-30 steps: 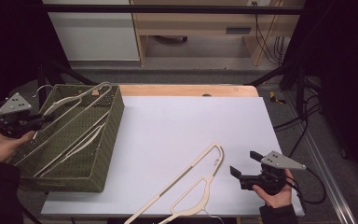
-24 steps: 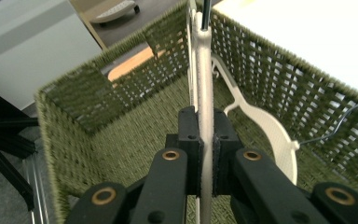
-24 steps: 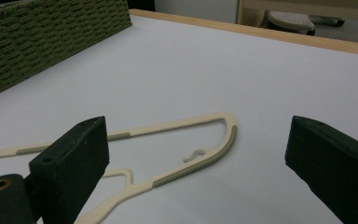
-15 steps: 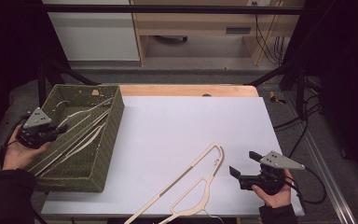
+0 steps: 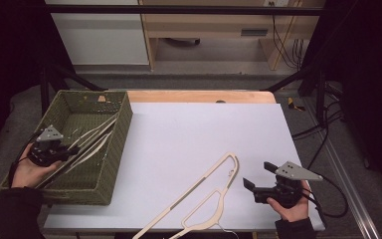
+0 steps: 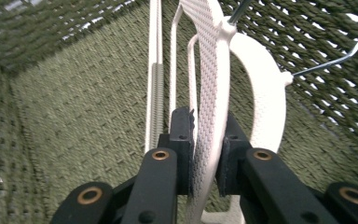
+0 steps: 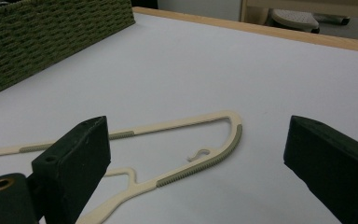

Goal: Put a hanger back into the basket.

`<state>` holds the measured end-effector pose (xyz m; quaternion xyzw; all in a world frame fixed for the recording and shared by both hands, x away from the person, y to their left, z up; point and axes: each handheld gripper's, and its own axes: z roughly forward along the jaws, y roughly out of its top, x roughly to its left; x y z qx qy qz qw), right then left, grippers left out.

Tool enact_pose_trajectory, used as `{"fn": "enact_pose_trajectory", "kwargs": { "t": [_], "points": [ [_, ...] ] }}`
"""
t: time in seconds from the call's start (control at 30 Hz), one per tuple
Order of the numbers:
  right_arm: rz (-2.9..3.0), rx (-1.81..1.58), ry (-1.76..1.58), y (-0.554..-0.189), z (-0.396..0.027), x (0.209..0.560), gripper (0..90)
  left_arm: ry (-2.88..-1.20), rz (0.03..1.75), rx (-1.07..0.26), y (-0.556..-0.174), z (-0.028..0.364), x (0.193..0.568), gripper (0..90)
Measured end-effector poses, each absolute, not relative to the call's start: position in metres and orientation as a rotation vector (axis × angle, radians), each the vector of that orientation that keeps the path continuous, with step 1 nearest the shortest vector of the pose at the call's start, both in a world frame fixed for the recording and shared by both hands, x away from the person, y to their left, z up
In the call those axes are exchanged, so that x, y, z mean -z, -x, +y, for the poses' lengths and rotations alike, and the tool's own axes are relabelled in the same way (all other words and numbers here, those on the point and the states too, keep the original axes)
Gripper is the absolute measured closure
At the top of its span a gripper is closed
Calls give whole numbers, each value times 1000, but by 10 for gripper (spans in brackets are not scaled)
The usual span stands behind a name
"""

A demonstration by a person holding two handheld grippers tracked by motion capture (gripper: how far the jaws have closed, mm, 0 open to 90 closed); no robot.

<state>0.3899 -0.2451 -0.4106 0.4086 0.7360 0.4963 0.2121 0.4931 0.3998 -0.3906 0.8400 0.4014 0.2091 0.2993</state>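
- The left gripper (image 5: 62, 152) is seen lower than a second ago: it was held above the near-left rim of the woven basket (image 5: 122, 127), and it is now sunk inside the basket at its near-left side.
- A white hanger (image 6: 209, 88) stands between the left gripper's jaws; the jaws have just been opening slightly, yet in the left gripper view the pads are still seen against the hanger's textured band.
- That hanger has been brought down with the gripper: earlier it stood above the basket's rim, now it lies among the other hangers (image 5: 92, 139) on the basket floor.
- A wire hook (image 6: 335, 58) is seen against the basket's far wall.
- The right gripper (image 5: 256, 179) is unchanged in place, well to the right of the basket, its jaws set wide with nothing between them.
- A cream hanger (image 5: 206, 191) lies flat on the white table (image 5: 189, 134), right of the basket and just beside the right gripper, unmoved.
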Motion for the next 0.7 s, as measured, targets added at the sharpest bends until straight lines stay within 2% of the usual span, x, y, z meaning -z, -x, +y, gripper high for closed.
{"fn": "enact_pose_trajectory", "kwargs": {
  "t": [0.1,0.43,0.7],
  "points": [
    [2039,-1383,-1134,-389,-245,410,77,-2262,1074,-507,-494,395,394,708],
    [2049,-1388,-1124,-389,-245,410,81,-2269,1077,-493,-490,390,396,642],
    [2038,-1394,-1123,-388,-246,409,83,-2220,1045,-549,-484,393,387,523]
  ]
}}
